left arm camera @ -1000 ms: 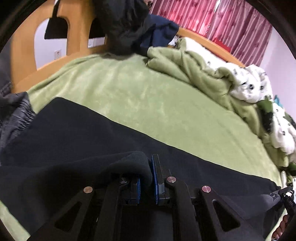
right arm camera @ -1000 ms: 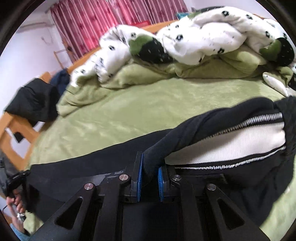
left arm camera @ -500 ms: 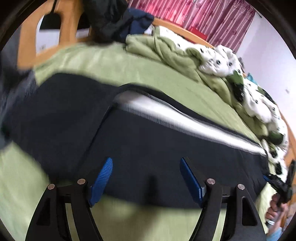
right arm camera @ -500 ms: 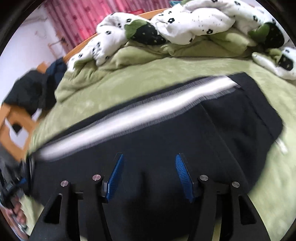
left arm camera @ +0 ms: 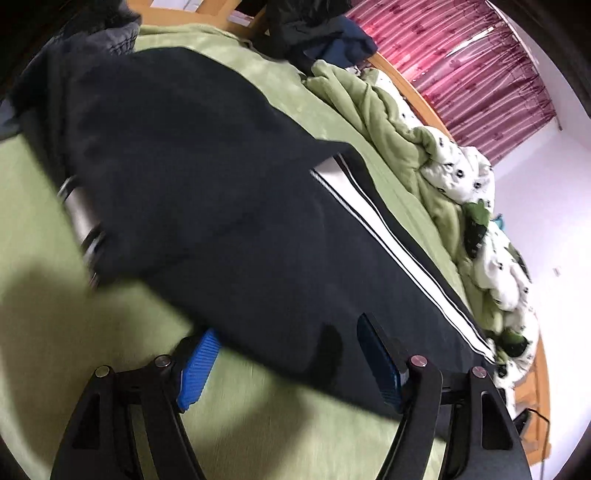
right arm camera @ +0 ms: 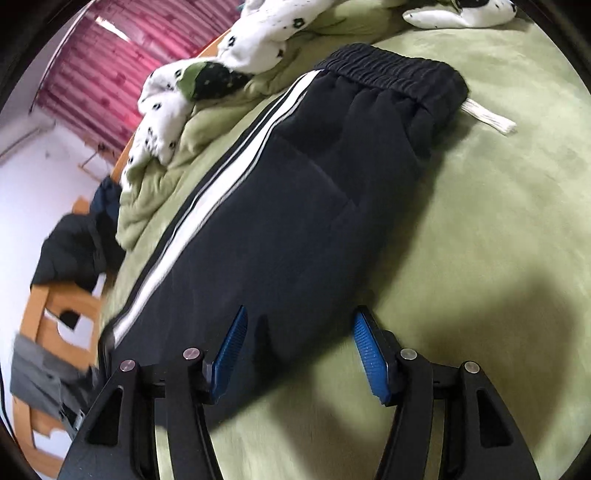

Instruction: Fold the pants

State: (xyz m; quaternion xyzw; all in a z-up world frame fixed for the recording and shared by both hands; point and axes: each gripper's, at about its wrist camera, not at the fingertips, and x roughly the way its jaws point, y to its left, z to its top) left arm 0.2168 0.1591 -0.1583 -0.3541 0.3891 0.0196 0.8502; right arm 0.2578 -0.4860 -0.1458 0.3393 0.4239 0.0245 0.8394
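On the green bed cover (right arm camera: 498, 177) lie the black pants (right arm camera: 295, 206), spread flat and folded lengthwise, one leg over the other. A white side stripe (right arm camera: 229, 184) runs along the far edge of the pants. The elastic waistband (right arm camera: 391, 70) sits at the far end in the right wrist view, with a white drawstring (right arm camera: 487, 116) protruding from under it onto the cover.

Right gripper (right arm camera: 299, 354): jaws stand apart. The blue pads (right arm camera: 369, 356) touch no cloth. The near edge of the pants lies just ahead of the gap; no fabric is clamped.

Left gripper (left arm camera: 291, 354): jaws stand apart and are closing. The pads (left arm camera: 197, 360) press on nothing. The near edge of the pants (left arm camera: 221, 192) lies just ahead of the gap and partly between the fingertips. The stripe (left arm camera: 391, 236) appears on the far side of the leg. The leg end toward the upper left is blurred; its exact lay cannot be determined.

Surroundings: a crumpled quilt (left arm camera: 476, 184), white with dark spots and green backing, lies along the far side of the bed. Dark clothes (left arm camera: 314, 26) hang over the wooden bed frame (right arm camera: 48, 306). Red curtains (left arm camera: 480, 70) cover the window behind.
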